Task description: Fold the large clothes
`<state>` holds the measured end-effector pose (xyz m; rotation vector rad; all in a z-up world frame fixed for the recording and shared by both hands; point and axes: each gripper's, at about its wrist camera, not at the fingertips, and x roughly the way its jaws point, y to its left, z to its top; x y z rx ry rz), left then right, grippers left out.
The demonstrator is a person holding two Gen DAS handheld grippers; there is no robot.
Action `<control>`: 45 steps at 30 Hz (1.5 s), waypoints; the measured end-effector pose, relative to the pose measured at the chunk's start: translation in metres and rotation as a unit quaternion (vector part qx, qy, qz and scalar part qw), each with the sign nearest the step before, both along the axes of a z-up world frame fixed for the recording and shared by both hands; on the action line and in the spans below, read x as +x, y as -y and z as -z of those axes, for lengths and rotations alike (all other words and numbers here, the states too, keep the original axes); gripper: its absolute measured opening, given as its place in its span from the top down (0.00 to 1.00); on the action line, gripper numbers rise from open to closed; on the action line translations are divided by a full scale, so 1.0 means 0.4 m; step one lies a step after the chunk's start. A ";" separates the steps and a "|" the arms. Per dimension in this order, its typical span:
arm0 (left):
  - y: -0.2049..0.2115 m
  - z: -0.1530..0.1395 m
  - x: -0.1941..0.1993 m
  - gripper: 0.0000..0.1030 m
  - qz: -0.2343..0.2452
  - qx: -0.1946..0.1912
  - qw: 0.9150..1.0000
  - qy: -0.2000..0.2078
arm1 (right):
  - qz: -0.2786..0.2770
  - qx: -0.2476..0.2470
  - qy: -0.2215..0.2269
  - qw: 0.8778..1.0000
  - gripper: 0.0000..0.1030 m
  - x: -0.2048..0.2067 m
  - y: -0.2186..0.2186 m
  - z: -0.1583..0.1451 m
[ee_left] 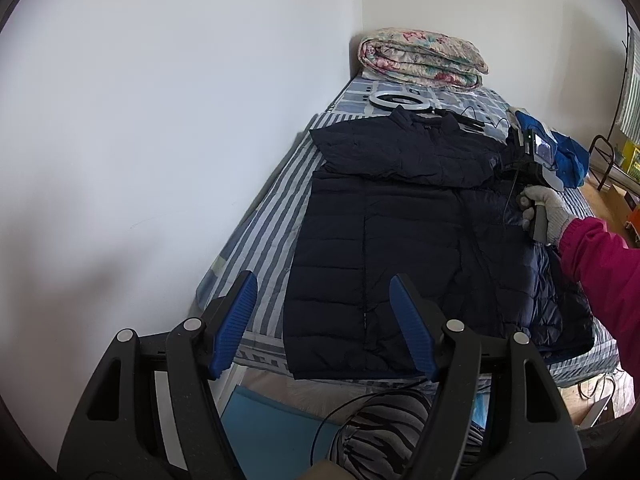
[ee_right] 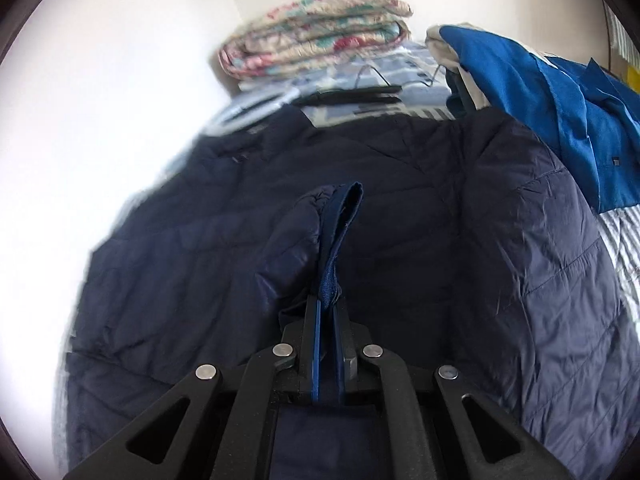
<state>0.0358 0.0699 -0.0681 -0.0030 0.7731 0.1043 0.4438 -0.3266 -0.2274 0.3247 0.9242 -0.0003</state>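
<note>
Now the bed (ee_left: pixel 256 216) carries the navy puffer jacket (ee_left: pixel 384 248) flat; the right tool (ee_right: pixel 329 304), clamped on its cuff (ee_right: pixel 340 216), should draw that sleeve across smoothly; the left tool (ee_left: pixel 324 324) gapes empty near the hem.

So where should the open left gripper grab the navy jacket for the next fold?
Probably the jacket's bottom hem corner nearest the left gripper, coming in from the bed's foot edge. The hem lies flat there, a thin, reachable edge.
</note>
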 end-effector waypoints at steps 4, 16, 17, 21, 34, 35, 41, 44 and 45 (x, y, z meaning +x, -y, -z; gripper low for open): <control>-0.003 -0.005 0.019 0.31 -0.004 0.003 1.000 0.008 | -0.007 -0.036 -0.034 0.999 0.74 0.013 -0.002 0.014; -0.040 -0.054 0.173 0.31 0.007 0.023 0.998 0.066 | -0.023 0.002 0.037 0.999 0.49 -0.310 0.153 -0.217; -0.043 -0.060 0.188 0.30 0.008 0.022 0.997 0.070 | -0.019 0.001 0.038 0.999 0.45 -0.339 0.170 -0.226; -0.032 -0.091 0.262 0.31 0.024 0.030 0.995 0.094 | 0.018 -0.009 0.030 0.999 0.40 -0.496 0.277 -0.253; 0.082 -0.174 0.421 0.31 0.092 -0.001 0.987 0.129 | 0.162 0.016 -0.060 0.985 0.39 -0.840 0.545 -0.130; 0.098 -0.174 0.425 0.31 0.100 -0.005 0.987 0.128 | 0.170 0.024 -0.068 0.983 0.39 -0.855 0.554 -0.113; 0.167 -0.128 0.414 0.31 0.139 -0.007 0.985 0.104 | 0.197 0.026 -0.115 0.973 0.39 -0.897 0.575 -0.017; 0.181 -0.092 0.397 0.31 0.148 -0.012 0.985 0.088 | 0.206 0.041 -0.130 0.969 0.41 -0.903 0.584 0.018; 0.182 -0.075 0.393 0.31 0.150 -0.016 0.985 0.080 | 0.203 0.042 -0.130 0.970 0.47 -0.902 0.581 0.022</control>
